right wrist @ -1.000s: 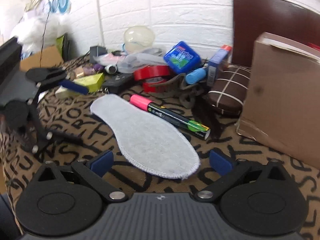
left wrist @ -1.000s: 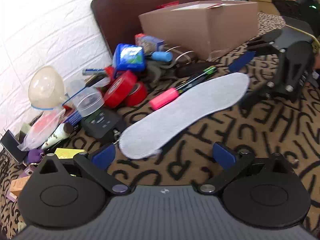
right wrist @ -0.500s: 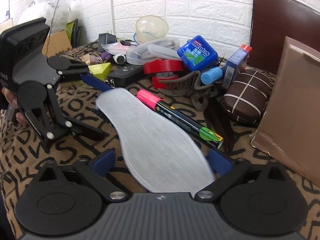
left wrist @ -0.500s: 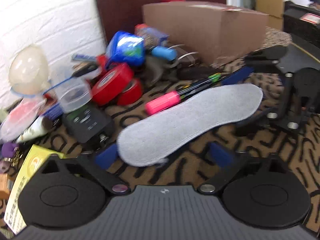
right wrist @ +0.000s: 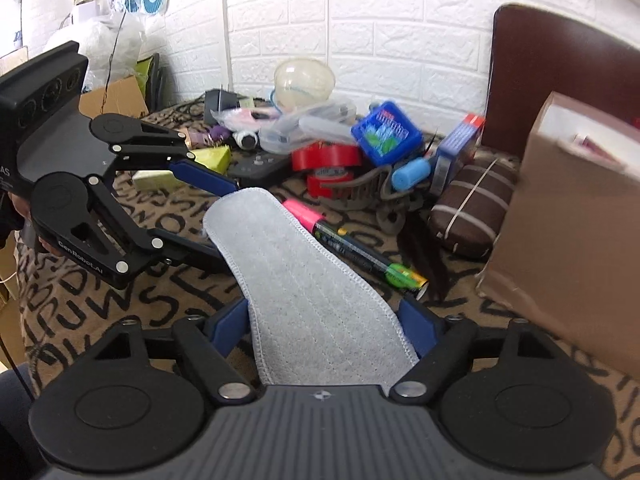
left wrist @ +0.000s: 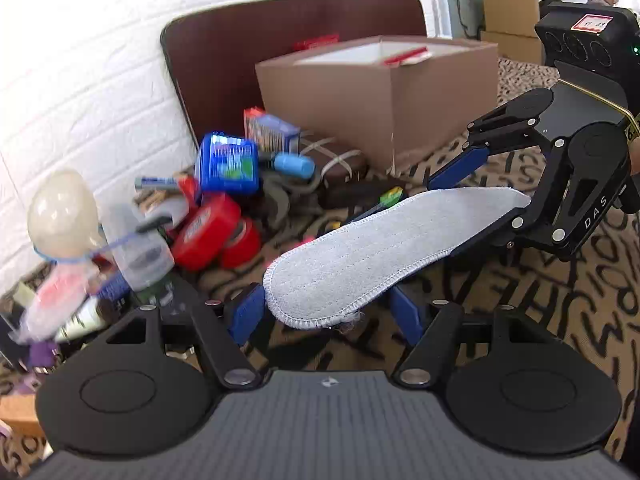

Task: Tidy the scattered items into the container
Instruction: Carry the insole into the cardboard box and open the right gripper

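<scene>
A grey felt insole (left wrist: pixel 384 248) is lifted off the patterned cloth, held at both ends. My left gripper (left wrist: pixel 328 312) is shut on its rounded toe end; it also shows in the right wrist view (right wrist: pixel 216 216). My right gripper (right wrist: pixel 324 328) is shut on the other end of the insole (right wrist: pixel 304 280); it also shows in the left wrist view (left wrist: pixel 472 200). The open brown cardboard box (left wrist: pixel 380 92) stands behind, against a dark brown board.
A pile of clutter lies by the white brick wall: red tape rolls (left wrist: pixel 212 232), a blue mint box (left wrist: pixel 228 164), a clear plastic cup (left wrist: pixel 140 256), a pink-capped marker (right wrist: pixel 352 248), a brown striped pouch (right wrist: pixel 472 208), a yellow-green box (right wrist: pixel 212 158).
Both grippers closed on the insole's ends and lifted it off the cloth. The pink marker, earlier beside the insole, is now partly hidden under it in the left wrist view.
</scene>
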Motion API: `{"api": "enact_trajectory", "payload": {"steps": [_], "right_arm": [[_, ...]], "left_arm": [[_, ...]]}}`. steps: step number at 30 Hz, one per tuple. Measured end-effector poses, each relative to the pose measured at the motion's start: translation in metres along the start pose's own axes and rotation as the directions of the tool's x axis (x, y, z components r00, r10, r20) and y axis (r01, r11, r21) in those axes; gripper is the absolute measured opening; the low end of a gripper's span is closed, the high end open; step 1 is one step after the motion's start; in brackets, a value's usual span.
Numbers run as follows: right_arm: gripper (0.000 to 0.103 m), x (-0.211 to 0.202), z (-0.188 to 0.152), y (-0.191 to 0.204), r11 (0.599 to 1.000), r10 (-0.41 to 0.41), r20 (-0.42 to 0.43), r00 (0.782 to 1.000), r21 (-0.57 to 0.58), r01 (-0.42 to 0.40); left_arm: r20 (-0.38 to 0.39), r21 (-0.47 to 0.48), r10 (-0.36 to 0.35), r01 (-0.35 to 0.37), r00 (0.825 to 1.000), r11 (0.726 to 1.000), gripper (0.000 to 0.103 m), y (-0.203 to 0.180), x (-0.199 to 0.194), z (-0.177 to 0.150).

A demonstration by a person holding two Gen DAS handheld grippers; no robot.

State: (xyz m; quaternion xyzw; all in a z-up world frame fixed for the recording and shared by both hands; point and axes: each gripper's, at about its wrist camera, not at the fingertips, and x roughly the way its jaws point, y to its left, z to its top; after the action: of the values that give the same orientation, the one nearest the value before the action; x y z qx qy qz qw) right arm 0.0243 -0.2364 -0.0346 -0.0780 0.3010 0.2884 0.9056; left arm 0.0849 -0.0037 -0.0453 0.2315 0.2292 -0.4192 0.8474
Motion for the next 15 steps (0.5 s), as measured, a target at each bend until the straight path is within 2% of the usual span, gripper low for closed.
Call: {"api": "enact_trajectory", "payload": {"steps": [8,15], "right_arm": [[0.083,-0.042,0.025,-0.007,0.997,-0.068,0.075,0.995,-0.04,0.071],[0.083,-0.074,0.04,-0.037,0.985,-0.162,0.112,0.98,-0.04,0.168]], "left_arm": [[0.082,0.033,0.0,-0.002,0.997,0.999,0.071,-0.004,-0.012,0.038],[0.126,0.092,0.007,-0.019,0.992,0.996,0.073,-0.018,0.01,0.092]]}}
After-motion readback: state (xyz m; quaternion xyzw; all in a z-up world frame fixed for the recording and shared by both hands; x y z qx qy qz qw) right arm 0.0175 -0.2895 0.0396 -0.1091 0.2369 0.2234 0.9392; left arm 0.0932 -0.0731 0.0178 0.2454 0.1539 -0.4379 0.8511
